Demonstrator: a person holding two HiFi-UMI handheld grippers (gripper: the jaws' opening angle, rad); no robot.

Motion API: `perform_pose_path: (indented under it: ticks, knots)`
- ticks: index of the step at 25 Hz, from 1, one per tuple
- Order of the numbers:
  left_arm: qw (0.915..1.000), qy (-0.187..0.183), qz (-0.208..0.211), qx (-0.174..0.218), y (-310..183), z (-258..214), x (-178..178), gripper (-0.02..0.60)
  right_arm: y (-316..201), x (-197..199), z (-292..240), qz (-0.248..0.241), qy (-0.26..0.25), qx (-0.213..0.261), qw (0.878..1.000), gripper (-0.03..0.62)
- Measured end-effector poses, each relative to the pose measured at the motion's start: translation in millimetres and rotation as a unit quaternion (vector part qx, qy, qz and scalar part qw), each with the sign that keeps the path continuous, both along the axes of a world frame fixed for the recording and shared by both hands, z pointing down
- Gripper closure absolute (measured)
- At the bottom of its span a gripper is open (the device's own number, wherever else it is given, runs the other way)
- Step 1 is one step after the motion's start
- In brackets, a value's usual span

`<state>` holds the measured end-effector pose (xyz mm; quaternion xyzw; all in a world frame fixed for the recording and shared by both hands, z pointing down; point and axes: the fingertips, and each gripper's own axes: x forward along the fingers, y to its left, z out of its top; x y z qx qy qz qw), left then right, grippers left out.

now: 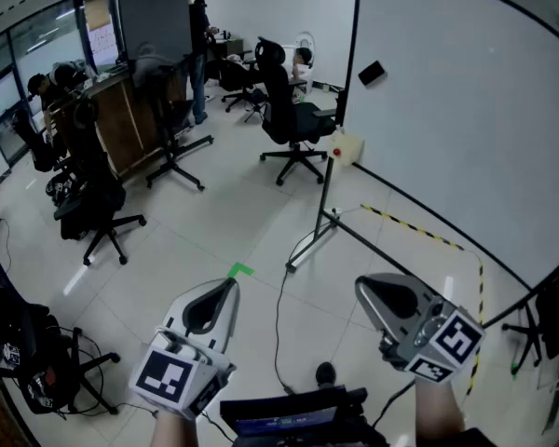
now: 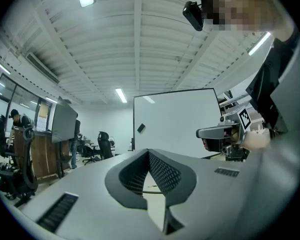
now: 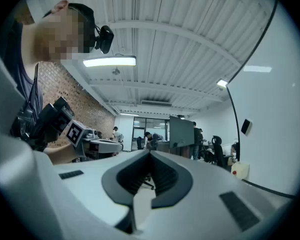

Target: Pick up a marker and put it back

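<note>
No marker shows in any view. The large whiteboard (image 1: 466, 128) stands on the right on a black frame, with a small black eraser-like block (image 1: 372, 73) stuck on it. My left gripper (image 1: 231, 285) is held low in the head view, its jaws shut with nothing between them. My right gripper (image 1: 363, 287) is beside it, nearer the whiteboard, also shut and empty. In the left gripper view the shut left gripper (image 2: 149, 151) points toward the whiteboard (image 2: 175, 119), with the right gripper (image 2: 225, 134) at its right. In the right gripper view the right gripper (image 3: 150, 152) faces the office.
The whiteboard's stand leg (image 1: 309, 242) and a black cable (image 1: 279, 333) lie on the tiled floor ahead. Black-and-yellow tape (image 1: 419, 233) marks the floor by the board. A white box (image 1: 347, 147) sits at its foot. Office chairs (image 1: 293, 119) and people (image 1: 197, 54) stand further back.
</note>
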<state>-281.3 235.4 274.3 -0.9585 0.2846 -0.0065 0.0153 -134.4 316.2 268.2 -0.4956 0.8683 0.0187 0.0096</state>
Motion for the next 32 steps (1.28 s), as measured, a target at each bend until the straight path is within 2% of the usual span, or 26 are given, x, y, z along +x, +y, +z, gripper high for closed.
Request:
perform_pose_path:
  ticks: [4,9,19,27,32]
  knots:
    - [0.9999,-0.008,-0.002,-0.012,-14.3,9.0,25.4,0.581,-18.4,26.8,3.2,-0.004,-0.005,-0.001,1.0,0.583]
    - [0.9997,-0.024,-0.006,-0.007,-50.6,8.3,75.4,0.581,-60.7,76.7,0.7,-0.015,-0.015,0.01,1.0,0.583]
    - [0.9976,-0.025,-0.065,0.002,-129.6,-4.0,162.5,0.581,-148.2,156.7,6.5,-0.102,-0.005,-0.005,0.995,0.583]
    - [0.9975,-0.035,-0.062,0.001,-173.4,-4.1,185.1,0.581,-190.3,158.3,14.4,-0.146,0.009,-0.02,0.989,0.583]
    - [0.9991,-0.024,-0.034,0.006,-216.6,-2.8,174.9,0.581,-230.5,140.6,15.6,-0.127,0.017,-0.024,0.991,0.583]
